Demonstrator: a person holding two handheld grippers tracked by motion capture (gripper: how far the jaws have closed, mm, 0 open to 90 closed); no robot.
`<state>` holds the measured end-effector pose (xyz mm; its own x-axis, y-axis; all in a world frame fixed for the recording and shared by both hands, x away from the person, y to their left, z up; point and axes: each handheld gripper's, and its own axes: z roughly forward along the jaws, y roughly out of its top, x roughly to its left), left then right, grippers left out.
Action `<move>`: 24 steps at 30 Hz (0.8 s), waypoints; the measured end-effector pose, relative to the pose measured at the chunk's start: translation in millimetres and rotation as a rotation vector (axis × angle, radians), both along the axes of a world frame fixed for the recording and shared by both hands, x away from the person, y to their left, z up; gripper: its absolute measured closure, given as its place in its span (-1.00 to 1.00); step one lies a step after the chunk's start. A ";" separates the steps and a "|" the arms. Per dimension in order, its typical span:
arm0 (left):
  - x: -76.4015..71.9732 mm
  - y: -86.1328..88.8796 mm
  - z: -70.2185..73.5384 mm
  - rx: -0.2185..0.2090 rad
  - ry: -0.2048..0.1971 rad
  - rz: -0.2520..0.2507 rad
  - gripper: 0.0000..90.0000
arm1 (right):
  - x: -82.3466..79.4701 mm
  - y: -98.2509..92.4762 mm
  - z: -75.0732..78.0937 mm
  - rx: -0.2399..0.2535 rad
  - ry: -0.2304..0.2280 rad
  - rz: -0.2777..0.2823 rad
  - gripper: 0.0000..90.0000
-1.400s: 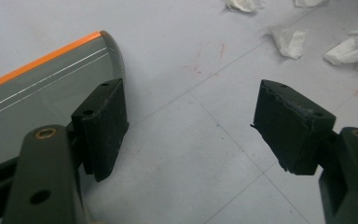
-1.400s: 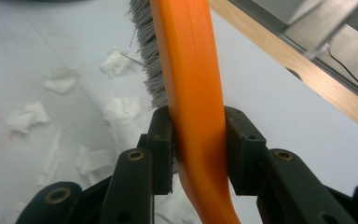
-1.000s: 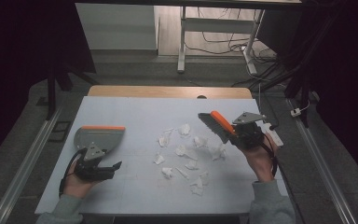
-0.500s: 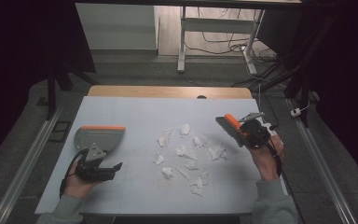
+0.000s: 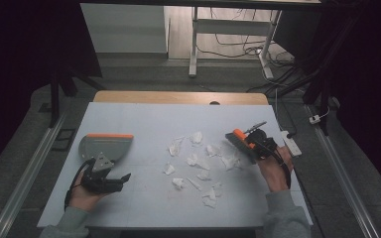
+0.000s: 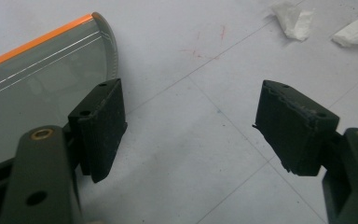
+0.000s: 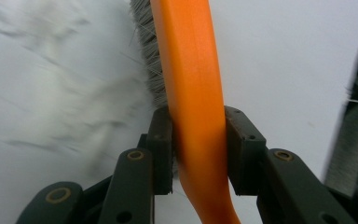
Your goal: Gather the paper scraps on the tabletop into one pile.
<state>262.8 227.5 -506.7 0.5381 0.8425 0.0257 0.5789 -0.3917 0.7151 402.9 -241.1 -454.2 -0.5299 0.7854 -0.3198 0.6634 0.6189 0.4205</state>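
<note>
**Brush low over the paper scraps, dustpan waiting at the left**

In our right hand the right tool (image 5: 244, 144) pinches the orange handle of a brush (image 7: 193, 93); in the right gripper view both black pads press against the sides of that handle, and grey bristles run along its left edge. From above, the brush (image 5: 237, 139) points toward the middle of the desk (image 5: 144, 116), just beside the right edge of the torn paper scraps (image 5: 197, 161). Those white scraps lie scattered across the centre of the pale desk surface, some near one another, some apart.

On our left, the left tool (image 6: 200, 135) stands spread, with nothing between its pads. The grey dustpan (image 5: 105, 147) with the orange edge lies flat on the desk just ahead of that tool (image 5: 110, 177); in the left gripper view one pad sits just beside the pan's rim (image 6: 42, 79). Dustpan and scraps are well apart.
</note>
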 end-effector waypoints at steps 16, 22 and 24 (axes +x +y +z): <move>0.7 -0.6 -0.6 0.002 0.002 -0.004 -0.44 | -21.1 51.7 14.3 0.230 0.039 0.174 0.47; 3.1 -1.8 -1.7 0.030 -0.002 -0.015 -0.44 | -15.5 36.9 21.8 0.215 -0.055 0.132 0.47; 3.8 -1.1 -1.7 0.032 -0.001 -0.027 -0.44 | -7.9 37.0 21.5 0.210 -0.058 0.131 0.47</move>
<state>266.7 226.5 -508.4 0.5603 0.8266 0.0528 0.5670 -0.4292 0.7030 395.1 -204.1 -432.7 -0.6169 0.7638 -0.1899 0.5546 0.5931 0.5836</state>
